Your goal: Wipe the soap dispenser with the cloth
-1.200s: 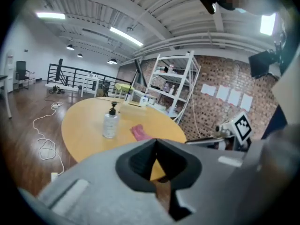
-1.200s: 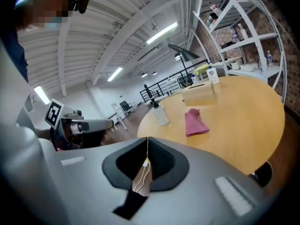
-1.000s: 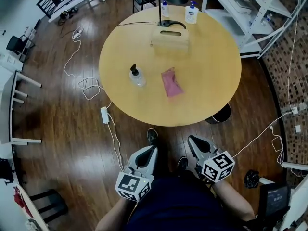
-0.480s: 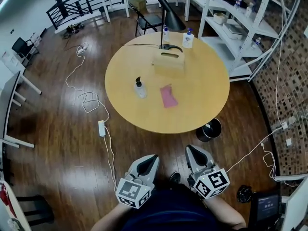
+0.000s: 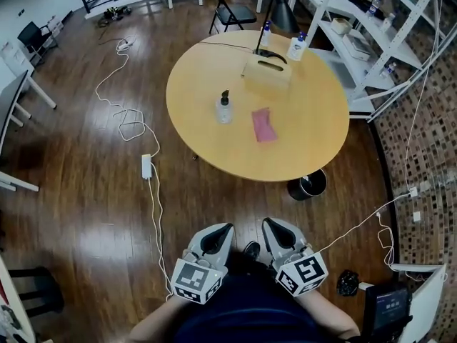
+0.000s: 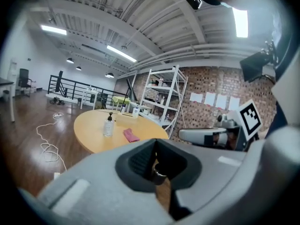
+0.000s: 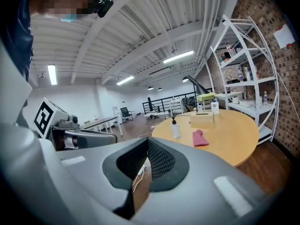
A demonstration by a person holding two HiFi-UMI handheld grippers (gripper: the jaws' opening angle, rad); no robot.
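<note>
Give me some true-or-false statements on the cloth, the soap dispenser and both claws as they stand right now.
1. The pink cloth lies on the round table, apart from the soap dispenser. True.
2. The soap dispenser lies tipped on its side. False: it stands upright, pump on top.
3. The left claw grips the cloth. False: it is shut on nothing, over the floor and short of the table.
4. The right claw is shut and empty. True.
5. A tan box stands on the table beyond the cloth. True.
</note>
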